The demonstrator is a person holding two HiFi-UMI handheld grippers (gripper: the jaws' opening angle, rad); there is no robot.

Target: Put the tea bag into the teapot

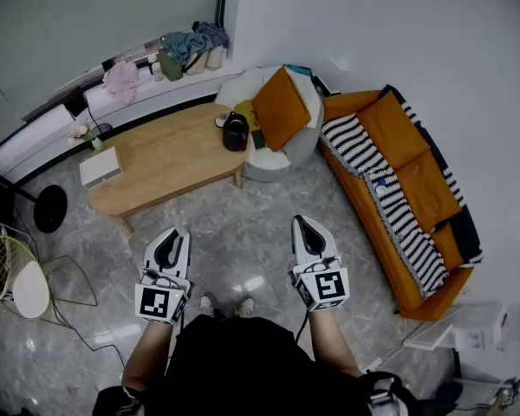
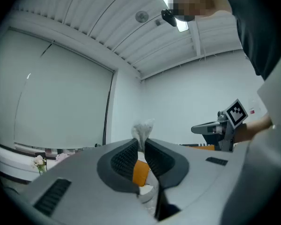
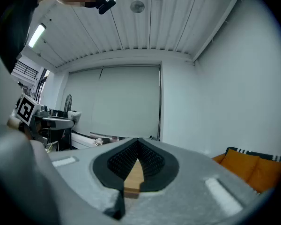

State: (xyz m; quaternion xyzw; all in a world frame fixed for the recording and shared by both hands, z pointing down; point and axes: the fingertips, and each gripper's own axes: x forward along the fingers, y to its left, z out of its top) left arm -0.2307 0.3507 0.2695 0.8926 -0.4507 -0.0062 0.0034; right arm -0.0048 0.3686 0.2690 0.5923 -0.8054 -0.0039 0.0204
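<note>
A black teapot point(image 1: 235, 133) stands at the right end of the wooden coffee table point(image 1: 169, 159), well ahead of both grippers. My left gripper point(image 1: 167, 248) is held over the marble floor, short of the table. In the left gripper view a white crinkled tea bag point(image 2: 143, 130) sticks up from between the jaws of my left gripper point(image 2: 141, 146), which are shut on it. My right gripper point(image 1: 309, 230) is level with the left one, about a shoulder's width to its right. Its jaws point(image 3: 138, 143) meet at the tips with nothing between them.
A white box point(image 1: 100, 165) lies on the table's left end. A white pouf with an orange cushion point(image 1: 282, 109) stands just right of the teapot. An orange sofa point(image 1: 407, 189) with a striped throw runs along the right. A fan point(image 1: 13, 276) and its cable sit at the left.
</note>
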